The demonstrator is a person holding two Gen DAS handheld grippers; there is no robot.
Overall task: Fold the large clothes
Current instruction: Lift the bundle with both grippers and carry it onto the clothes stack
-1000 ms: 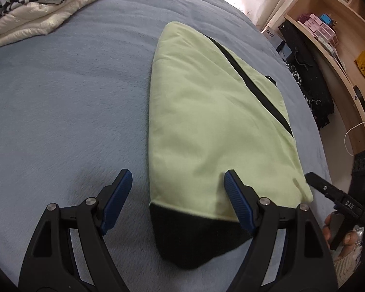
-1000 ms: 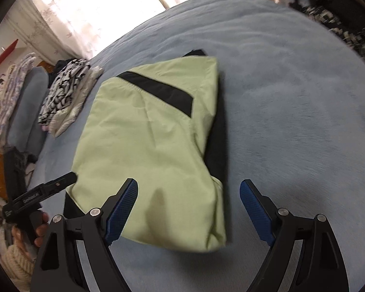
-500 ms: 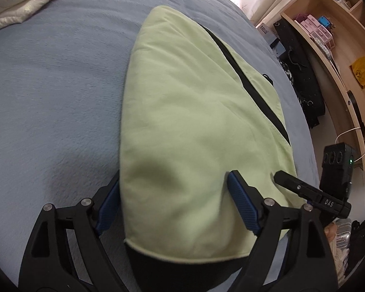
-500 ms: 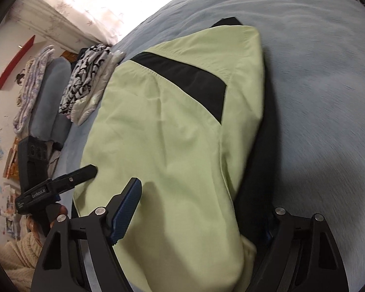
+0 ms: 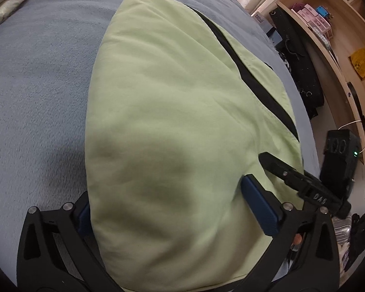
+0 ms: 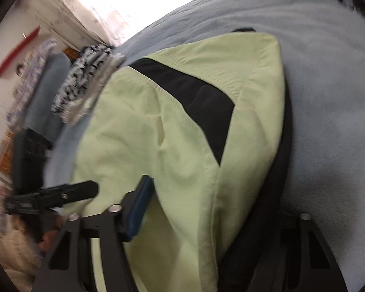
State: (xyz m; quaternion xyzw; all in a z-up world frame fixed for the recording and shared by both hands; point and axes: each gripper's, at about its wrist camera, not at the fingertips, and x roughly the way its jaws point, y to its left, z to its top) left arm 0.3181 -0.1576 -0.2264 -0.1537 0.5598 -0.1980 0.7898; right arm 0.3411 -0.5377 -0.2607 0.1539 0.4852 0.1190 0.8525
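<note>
Left wrist view: left gripper (image 5: pixel 175 209) and right gripper (image 6: pixel 214 221), fingers spread, straddle the folded jacket (image 5: pixel 182 112); both should close evenly.

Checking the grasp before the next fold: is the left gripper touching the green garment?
Touching. In the left wrist view, the green garment fills the left gripper; its blue pad presses into the cloth.

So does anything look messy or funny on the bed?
Nothing really stands out. The green jacket lies folded on the blue blanket, with a black layer peeking out along one edge. Both tongs straddle its near end.
</note>
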